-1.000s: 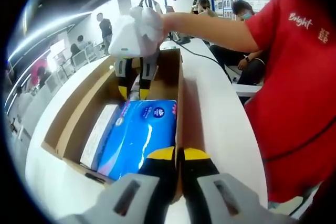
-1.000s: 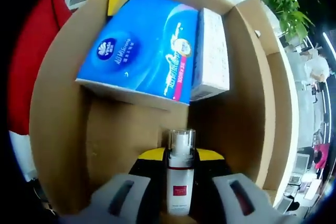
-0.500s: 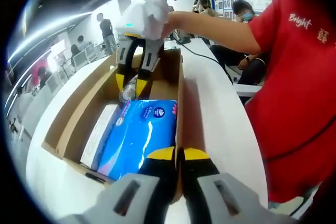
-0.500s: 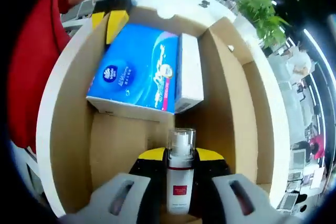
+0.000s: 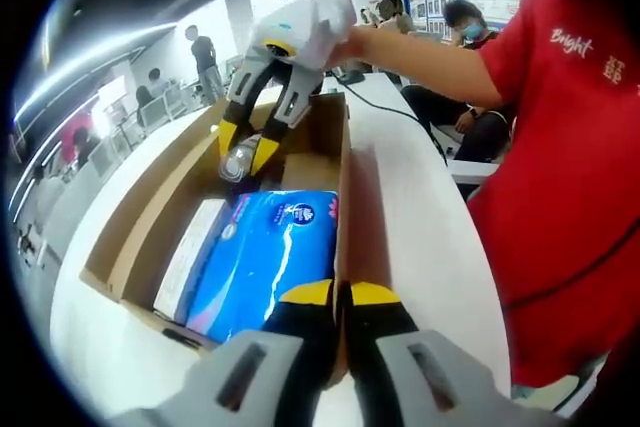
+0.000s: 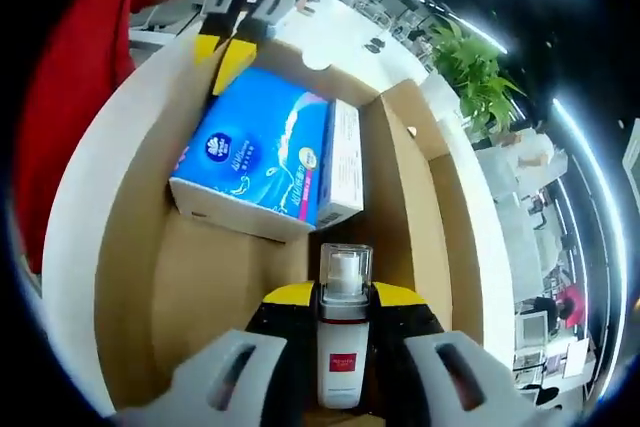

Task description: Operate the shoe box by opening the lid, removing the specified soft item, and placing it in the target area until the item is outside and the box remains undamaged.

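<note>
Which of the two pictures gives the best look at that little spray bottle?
The right gripper view: the spray bottle stands upright and close between that gripper's yellow-tipped jaws, its clear cap and red label plain. In the left gripper view the same bottle is small and far off, over the cardboard box, with no label detail.

The white carton point(image 6: 343, 162) lies half hidden behind the blue tissue pack point(image 6: 255, 155).

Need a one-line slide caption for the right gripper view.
Right hand-held gripper lifts a spray bottle above the open shoe box.
</note>
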Demonstrator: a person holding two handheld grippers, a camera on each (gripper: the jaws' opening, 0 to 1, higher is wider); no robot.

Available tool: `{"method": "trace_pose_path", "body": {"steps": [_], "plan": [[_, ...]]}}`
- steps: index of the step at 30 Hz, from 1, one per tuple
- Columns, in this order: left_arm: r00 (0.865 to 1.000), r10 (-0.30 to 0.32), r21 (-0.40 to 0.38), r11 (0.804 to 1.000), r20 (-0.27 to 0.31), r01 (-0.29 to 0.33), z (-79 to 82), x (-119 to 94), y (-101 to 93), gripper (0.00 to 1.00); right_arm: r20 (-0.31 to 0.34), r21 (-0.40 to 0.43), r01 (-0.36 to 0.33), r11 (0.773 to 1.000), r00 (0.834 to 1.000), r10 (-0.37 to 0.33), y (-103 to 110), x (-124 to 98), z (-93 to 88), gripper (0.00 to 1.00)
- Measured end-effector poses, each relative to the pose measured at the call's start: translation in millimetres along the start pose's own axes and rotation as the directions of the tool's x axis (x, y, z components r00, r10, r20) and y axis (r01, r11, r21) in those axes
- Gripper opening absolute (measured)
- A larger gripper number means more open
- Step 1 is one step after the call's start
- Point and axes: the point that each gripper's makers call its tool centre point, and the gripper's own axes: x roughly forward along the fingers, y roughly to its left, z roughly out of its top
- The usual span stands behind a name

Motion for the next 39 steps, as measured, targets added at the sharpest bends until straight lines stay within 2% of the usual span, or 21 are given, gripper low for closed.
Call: {"method": "trace_pose_path", "body": {"steps": [5, 10, 18, 21, 24, 25, 27, 30, 32, 34, 35, 37, 38, 39], "plan": [[1.000, 0.003, 0.002, 1.000, 0.004, -0.003, 0.3, 0, 0.1, 0.04, 0.000, -0.002, 0.016, 1.000, 1.000, -0.016, 2, 0, 0.4, 0.19], [1.000, 0.000, 0.002, 1.000, 0.003, 0.000, 0.3, 0, 0.3, 0.03, 0.014, -0.028, 0.066, 0.997, 0.998, -0.066, -4, -3, 2.4, 0.19], [1.000, 0.000, 0.002, 1.000, 0.003, 0.000, 0.1, 0, 0.6, 0.03, 0.029, -0.005, 0.078, 0.997, 0.997, -0.078, 1, -2, 2.4, 0.19], [1.000, 0.000, 0.002, 1.000, 0.004, 0.000, 0.0, 0, 0.9, 0.03, 0.023, 0.069, 0.069, 0.995, 0.997, -0.071, 1, -4, 0.4, 0.19], [1.000, 0.000, 0.003, 1.000, 0.005, 0.000, -0.2, 0, 1.1, 0.03, 0.021, 0.069, 0.103, 0.992, 0.994, -0.105, -4, -6, 0.3, 0.19], [1.000, 0.001, 0.003, 1.000, 0.005, -0.001, -0.2, 0, 1.1, 0.03, 0.015, 0.137, 0.075, 0.988, 0.997, -0.078, 1, -6, -1.1, 0.19], [1.000, 0.000, 0.003, 1.000, 0.004, 0.000, -0.4, 0, 1.3, 0.03, 0.024, 0.138, 0.092, 0.986, 0.995, -0.096, -2, -7, 0.1, 0.19], [1.000, 0.000, 0.003, 1.000, 0.005, 0.000, -0.6, 1, 1.6, 0.03, 0.054, 0.244, 0.061, 0.968, 0.996, -0.077, 2, -8, 3.4, 0.19], [1.000, 0.000, 0.004, 1.000, 0.005, 0.000, -0.7, 1, 1.6, 0.03, 0.104, 0.315, 0.075, 0.946, 0.988, -0.113, -4, -10, 7.2, 0.19], [1.000, 0.001, 0.005, 1.000, 0.005, -0.001, -0.9, 1, 1.7, 0.03, 0.113, 0.363, 0.041, 0.931, 0.990, -0.088, 0, -13, 7.8, 0.19], [1.000, 0.001, 0.006, 1.000, 0.006, -0.001, -0.9, 1, 1.7, 0.03, 0.105, 0.389, 0.048, 0.920, 0.990, -0.096, -1, -14, 6.6, 0.19], [1.000, 0.000, 0.005, 1.000, 0.007, 0.000, -0.9, 1, 1.8, 0.03, 0.124, 0.378, 0.065, 0.923, 0.985, -0.120, -6, -15, 7.5, 0.19], [1.000, 0.000, 0.005, 1.000, 0.007, 0.000, -1.0, 1, 1.9, 0.03, 0.130, 0.388, 0.085, 0.918, 0.981, -0.146, -9, -17, 8.2, 0.19], [1.000, 0.000, 0.005, 1.000, 0.006, 0.000, -1.1, 1, 2.0, 0.03, 0.139, 0.423, 0.070, 0.904, 0.980, -0.141, -8, -18, 8.4, 0.19]]}}
